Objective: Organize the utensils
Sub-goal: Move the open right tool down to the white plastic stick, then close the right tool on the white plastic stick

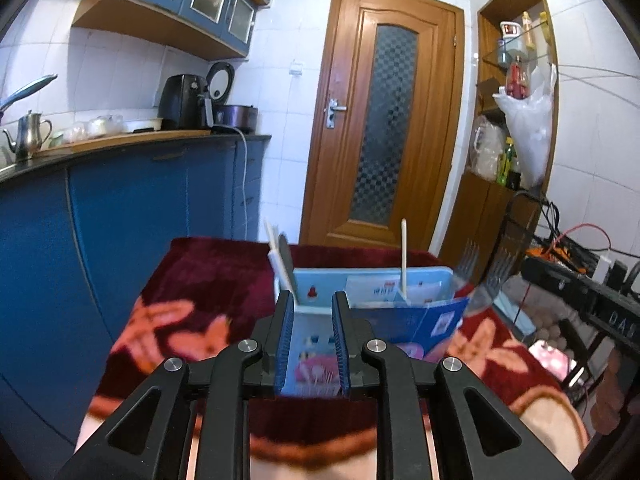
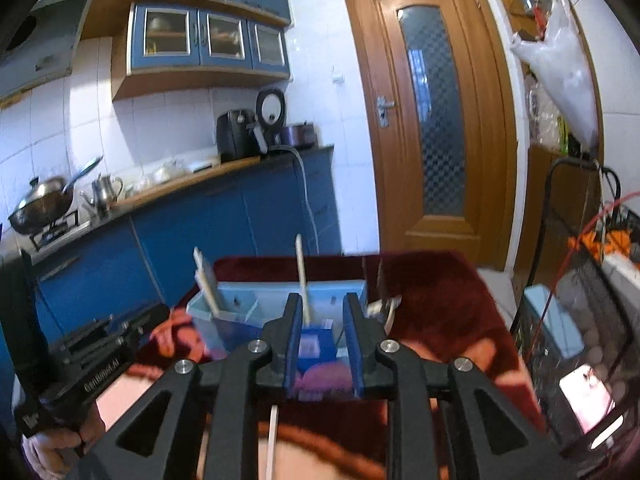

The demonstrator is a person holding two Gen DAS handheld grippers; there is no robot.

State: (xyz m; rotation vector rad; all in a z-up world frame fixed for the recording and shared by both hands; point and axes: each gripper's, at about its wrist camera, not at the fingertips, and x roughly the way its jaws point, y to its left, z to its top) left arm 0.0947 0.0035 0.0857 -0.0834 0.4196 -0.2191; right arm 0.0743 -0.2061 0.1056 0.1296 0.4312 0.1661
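Both grippers hang above the tabletop [image 1: 208, 276], which is draped in a dark red patterned cloth, and both face the light blue organizer box [image 1: 320, 280] near its far edge. The left gripper [image 1: 313, 300] has its fingers spread, with nothing between the blue pads. The right gripper [image 2: 322, 304] is likewise spread and empty.

The box already holds upright utensils: a pale stick-like utensil [image 1: 404, 256] in the right part and a white utensil with a dark one beside it [image 1: 280, 256] at the left corner. Clear plastic forks [image 1: 470, 260] stand just beside the right end of the box. A thin white utensil [image 2: 274, 436] lies on the cloth near the camera, below the right gripper — probably the next item to sort, though its type cannot be told.

Procedure for a clean pick:
- Lower the right gripper over the white utensil with the fingers set across its shaft.
- Close near the middle, so the piece does not pivot.
- Keep the left gripper clear of the box rim — the standing utensils would tip easily.
- Insert vertically into a free compartment.
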